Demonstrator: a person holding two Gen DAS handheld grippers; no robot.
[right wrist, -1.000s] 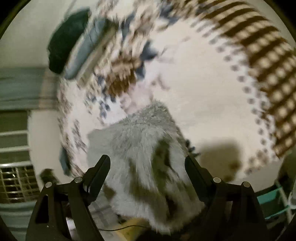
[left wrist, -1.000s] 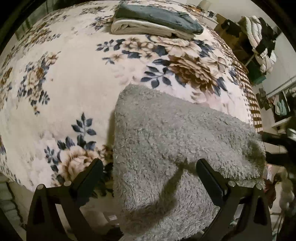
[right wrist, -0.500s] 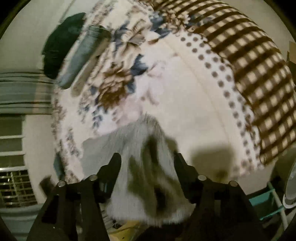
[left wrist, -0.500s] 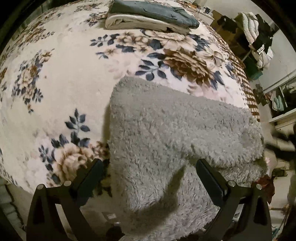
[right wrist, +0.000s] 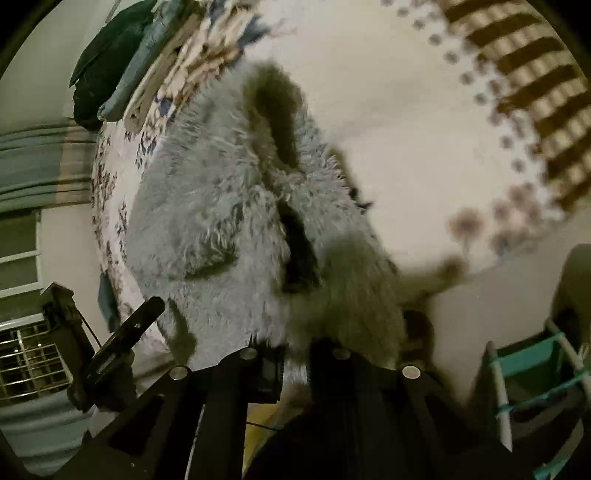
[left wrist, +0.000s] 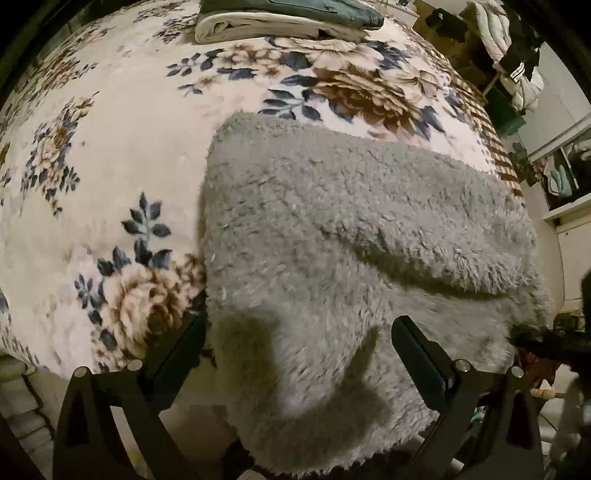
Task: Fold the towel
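Grey shaggy towel on floral bedspread, near edge hanging off the bed.
L wrist view: towel has 1 fold ridge across its middle; left gripper jaws spread wide, towel edge between them, not pinched. Folded clothes stack at far side. R wrist view, blurred: right gripper clenched on bunched towel edge.

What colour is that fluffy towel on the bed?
Plain grey; the towel shows best in the left wrist view.
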